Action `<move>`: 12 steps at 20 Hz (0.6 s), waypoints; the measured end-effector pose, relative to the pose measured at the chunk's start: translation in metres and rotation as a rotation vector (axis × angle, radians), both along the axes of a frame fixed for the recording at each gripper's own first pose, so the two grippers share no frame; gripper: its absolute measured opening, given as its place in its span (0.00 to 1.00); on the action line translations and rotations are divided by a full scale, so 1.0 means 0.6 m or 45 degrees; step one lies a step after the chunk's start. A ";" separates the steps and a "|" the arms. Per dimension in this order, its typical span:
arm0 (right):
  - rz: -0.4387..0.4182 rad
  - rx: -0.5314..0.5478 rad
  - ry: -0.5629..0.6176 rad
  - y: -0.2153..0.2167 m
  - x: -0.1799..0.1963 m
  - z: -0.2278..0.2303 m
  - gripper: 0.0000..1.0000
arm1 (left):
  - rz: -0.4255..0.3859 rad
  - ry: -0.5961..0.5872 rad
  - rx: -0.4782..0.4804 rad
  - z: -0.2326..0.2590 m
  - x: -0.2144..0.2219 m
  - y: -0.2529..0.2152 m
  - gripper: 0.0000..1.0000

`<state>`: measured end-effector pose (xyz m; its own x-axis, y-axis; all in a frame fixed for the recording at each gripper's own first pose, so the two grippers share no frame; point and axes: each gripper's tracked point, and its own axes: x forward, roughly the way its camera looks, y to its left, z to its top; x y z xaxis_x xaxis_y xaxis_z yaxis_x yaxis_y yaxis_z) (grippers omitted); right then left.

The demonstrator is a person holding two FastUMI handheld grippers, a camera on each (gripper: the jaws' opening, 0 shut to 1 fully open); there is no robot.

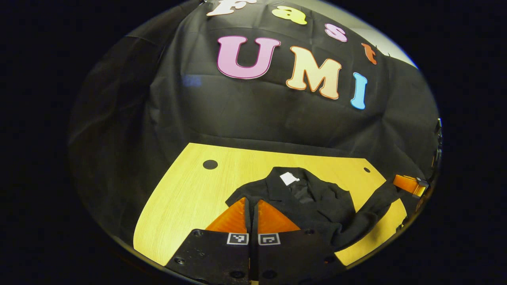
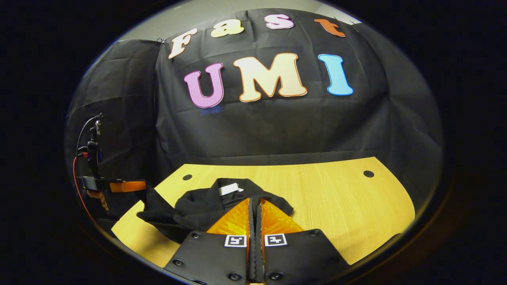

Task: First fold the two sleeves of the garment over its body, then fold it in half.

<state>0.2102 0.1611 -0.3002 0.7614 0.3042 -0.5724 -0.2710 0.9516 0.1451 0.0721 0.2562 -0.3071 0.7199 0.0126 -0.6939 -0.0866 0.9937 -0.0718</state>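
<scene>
The garment point(image 1: 313, 202), a black piece with a white tag point(image 1: 289, 178) at its collar, lay on the yellow wooden table point(image 1: 190, 198), its collar toward the far edge. In the left gripper view its body spread across the middle of the table, and one sleeve point(image 1: 372, 211) stretched out to the right, rising off the table toward the right hand-held gripper point(image 1: 412, 185) seen at the right edge of that view. Whether that gripper actually pinched the sleeve end could not be told from there.

The left hand-held gripper point(image 1: 251, 215) had its two fingers pressed together with no visible gap, their tips at the near left edge of the garment, over the black cloth. Whether cloth was caught between them could not be told.

In the right gripper view the right hand-held gripper point(image 2: 254, 215) likewise had its fingers closed flat against each other, their tips over the near edge of the garment point(image 2: 206, 206); a grip on cloth could not be confirmed. Far off at the left of that view the other hand-held gripper point(image 2: 126, 186) sat at the table's left end, with a dark sleeve point(image 2: 152, 206) reaching up to it. Two dark round holes point(image 2: 368, 173) marked the table's far corners.
</scene>
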 end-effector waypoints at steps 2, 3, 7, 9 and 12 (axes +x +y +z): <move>-0.018 -0.035 0.025 0.005 0.031 -0.026 0.02 | -0.026 0.025 0.018 -0.028 0.033 0.008 0.00; -0.033 -0.056 0.030 0.006 0.048 -0.037 0.02 | -0.040 0.043 0.030 -0.045 0.041 0.011 0.00; -0.197 -0.257 -0.078 -0.028 0.101 -0.042 0.27 | 0.037 0.009 0.213 -0.057 0.080 0.057 0.33; -0.227 -0.285 -0.225 -0.030 0.095 0.020 0.73 | 0.039 -0.239 0.251 0.034 0.119 0.046 1.00; -0.153 -0.269 -0.427 -0.015 0.048 0.113 0.99 | 0.006 -0.542 0.279 0.186 0.140 0.003 0.94</move>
<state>0.2390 0.1521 -0.2324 0.9393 0.1043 -0.3270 -0.1554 0.9787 -0.1343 0.1559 0.2578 -0.1957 0.9392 0.1296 -0.3179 -0.0994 0.9890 0.1095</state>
